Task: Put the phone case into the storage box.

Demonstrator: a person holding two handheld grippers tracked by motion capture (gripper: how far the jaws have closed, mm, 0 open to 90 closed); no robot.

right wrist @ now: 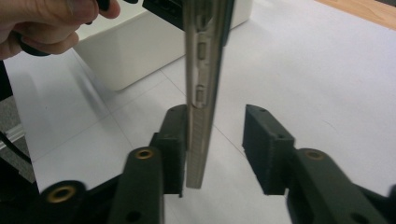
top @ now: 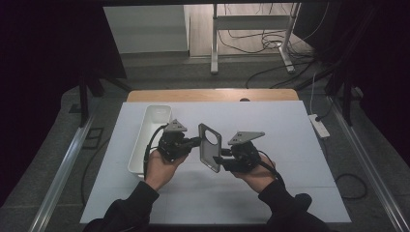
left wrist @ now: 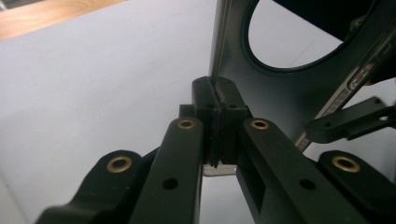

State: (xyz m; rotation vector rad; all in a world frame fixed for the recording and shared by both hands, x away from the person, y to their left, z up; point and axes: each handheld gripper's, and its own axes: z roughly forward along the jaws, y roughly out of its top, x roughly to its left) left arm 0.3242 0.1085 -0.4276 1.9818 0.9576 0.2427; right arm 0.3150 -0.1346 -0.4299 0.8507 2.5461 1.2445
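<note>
A grey phone shell with a large round cutout is held upright above the white mat, between my two grippers. My left gripper is shut on the shell's edge; in the left gripper view the pads pinch the thin wall below the cutout. My right gripper stands open at the shell's lower end. In the right gripper view the shell's metallic side with its buttons hangs between the jaws. It rests against one pad, with a clear gap to the other.
A long white tray lies on the mat left of the left hand, also seen as the tray behind the shell. The left hand holds its gripper close by. A wooden table edge runs along the far side.
</note>
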